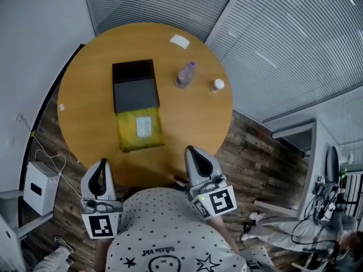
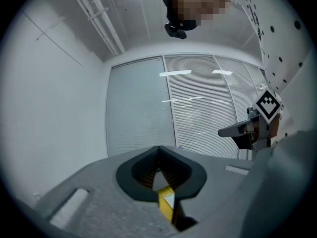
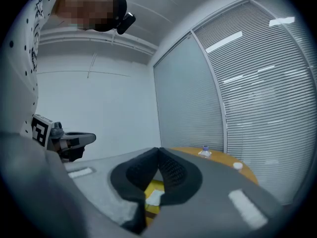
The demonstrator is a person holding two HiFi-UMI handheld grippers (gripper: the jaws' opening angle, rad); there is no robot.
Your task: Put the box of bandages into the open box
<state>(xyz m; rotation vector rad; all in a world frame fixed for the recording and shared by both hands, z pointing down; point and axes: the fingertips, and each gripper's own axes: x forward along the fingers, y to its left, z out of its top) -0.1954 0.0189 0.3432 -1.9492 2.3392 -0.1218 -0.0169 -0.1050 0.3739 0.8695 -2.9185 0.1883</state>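
Observation:
A black open box (image 1: 135, 87) lies in the middle of the round wooden table (image 1: 85, 101), its lid folded back on the far side. Just in front of it lies a yellow packet (image 1: 140, 132) with a pale rectangle (image 1: 143, 126) on top. That packet shows through the jaw gap in the left gripper view (image 2: 166, 203) and the right gripper view (image 3: 154, 187). My left gripper (image 1: 102, 163) (image 2: 158, 149) hovers off the table's near edge, shut and empty. My right gripper (image 1: 190, 151) (image 3: 159, 150) is over the near rim, jaws together, holding nothing.
A clear bottle with a purple cap (image 1: 185, 74) (image 3: 205, 151) stands right of the black box, with a small white cap (image 1: 218, 85) (image 3: 237, 165) beyond it. A white slip (image 1: 180, 41) lies at the far edge. A white unit (image 1: 41, 187) sits on the floor at left.

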